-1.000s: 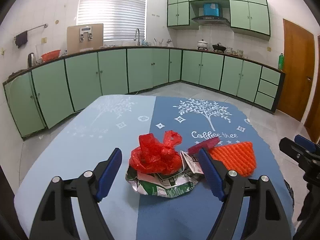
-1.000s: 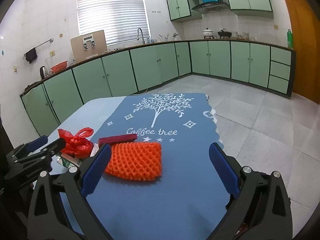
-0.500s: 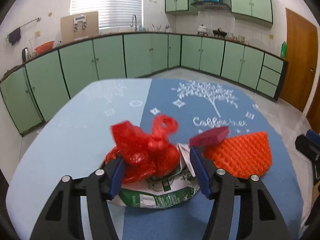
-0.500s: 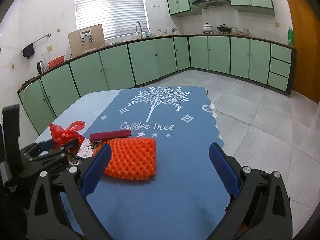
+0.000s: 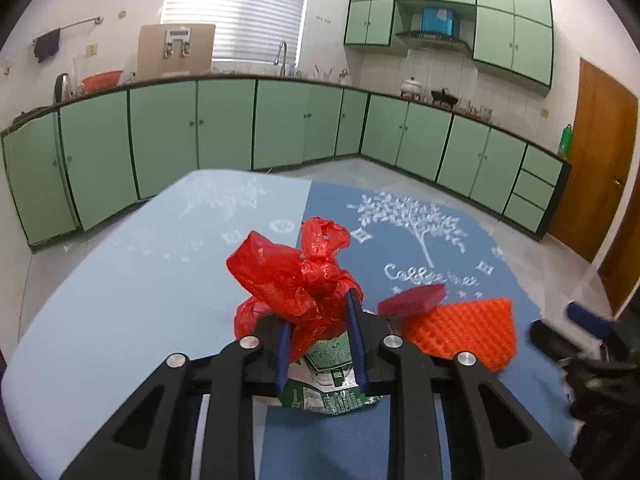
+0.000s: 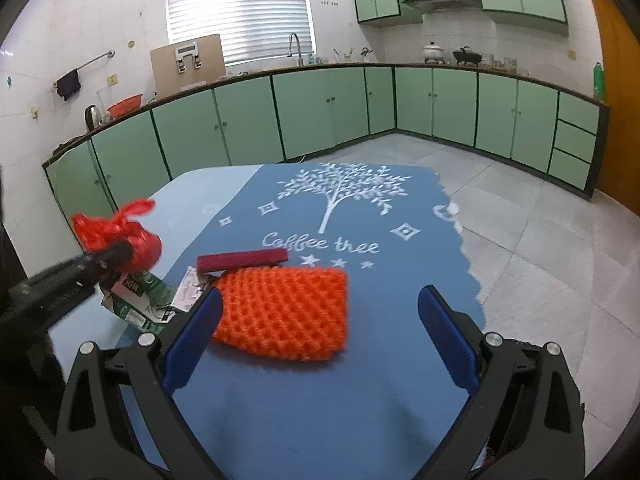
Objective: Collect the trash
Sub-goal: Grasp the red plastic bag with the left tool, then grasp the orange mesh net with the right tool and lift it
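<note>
A knotted red plastic bag (image 5: 296,280) sits between my left gripper's (image 5: 320,320) blue fingers, which are shut on it. It also shows in the right wrist view (image 6: 116,236), at the left. Under it lies a crumpled green and white wrapper (image 5: 332,392), also seen in the right wrist view (image 6: 140,296). An orange foam net (image 6: 284,312) and a dark red bar (image 6: 242,260) lie on the blue tablecloth (image 6: 360,400). My right gripper (image 6: 320,340) is open and empty, just in front of the orange net.
The table's right edge (image 6: 472,280) drops to a tiled floor. Green cabinets (image 6: 320,112) line the far walls. A wooden door (image 5: 600,160) stands at the right.
My left gripper has closed from wide open onto the red bag and lifted it slightly. My right gripper has moved forward toward the orange net.
</note>
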Demonstrator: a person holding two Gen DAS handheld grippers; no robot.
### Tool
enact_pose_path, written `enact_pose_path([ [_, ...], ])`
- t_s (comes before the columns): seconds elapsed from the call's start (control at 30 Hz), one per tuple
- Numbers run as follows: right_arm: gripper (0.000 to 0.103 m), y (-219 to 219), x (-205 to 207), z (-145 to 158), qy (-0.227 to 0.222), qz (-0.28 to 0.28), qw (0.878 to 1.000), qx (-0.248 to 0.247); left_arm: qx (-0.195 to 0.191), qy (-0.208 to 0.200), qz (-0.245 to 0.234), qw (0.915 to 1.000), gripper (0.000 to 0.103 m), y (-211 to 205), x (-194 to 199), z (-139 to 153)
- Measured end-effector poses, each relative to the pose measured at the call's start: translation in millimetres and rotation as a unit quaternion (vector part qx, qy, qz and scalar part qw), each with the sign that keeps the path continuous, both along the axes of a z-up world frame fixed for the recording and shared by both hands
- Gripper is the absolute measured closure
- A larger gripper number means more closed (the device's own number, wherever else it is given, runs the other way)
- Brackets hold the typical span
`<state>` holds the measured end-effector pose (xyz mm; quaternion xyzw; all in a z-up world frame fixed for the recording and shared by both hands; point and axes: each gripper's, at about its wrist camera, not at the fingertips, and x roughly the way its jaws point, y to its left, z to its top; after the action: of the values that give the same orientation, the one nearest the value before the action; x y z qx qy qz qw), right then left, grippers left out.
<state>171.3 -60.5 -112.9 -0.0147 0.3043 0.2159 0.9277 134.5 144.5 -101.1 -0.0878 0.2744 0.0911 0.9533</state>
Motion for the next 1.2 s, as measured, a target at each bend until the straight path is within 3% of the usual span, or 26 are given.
enact_pose_path([
  [0.13,0.008,10,0,-5,0.002,0.003,1.0,-0.001,0.002,0.01,-0.017,0.9998,0.079,-8,-8,3],
  [0.47,0.008,17,10,-22,0.027,-0.003,0.999,-0.017,0.015,0.046,-0.024,0.9985,0.079,-15,-7,-24],
  [0.7,0.01,14,21,-31,0.06,-0.004,0.998,-0.016,0.018,0.046,-0.03,0.9983,0.079,-19,-6,-26],
  [0.73,0.013,15,22,-32,0.064,-0.002,0.998,-0.017,0.018,0.046,-0.032,0.9983,0.079,-20,-6,-26],
  [0.8,0.031,18,25,-35,0.077,0.009,0.997,-0.024,0.02,0.045,-0.034,0.9982,0.079,-22,-6,-25],
  [0.93,0.048,24,23,-37,0.08,0.035,0.996,-0.023,0.02,0.045,-0.037,0.9981,0.079,-24,-5,-24],
  [1.03,0.076,24,19,-33,0.066,0.044,0.997,-0.021,0.021,0.043,-0.038,0.9981,0.079,-23,-5,-23],
  [1.2,0.081,14,15,-21,0.061,0.047,0.997,-0.003,0.023,0.035,-0.042,0.9983,0.079,-25,-8,-15],
])
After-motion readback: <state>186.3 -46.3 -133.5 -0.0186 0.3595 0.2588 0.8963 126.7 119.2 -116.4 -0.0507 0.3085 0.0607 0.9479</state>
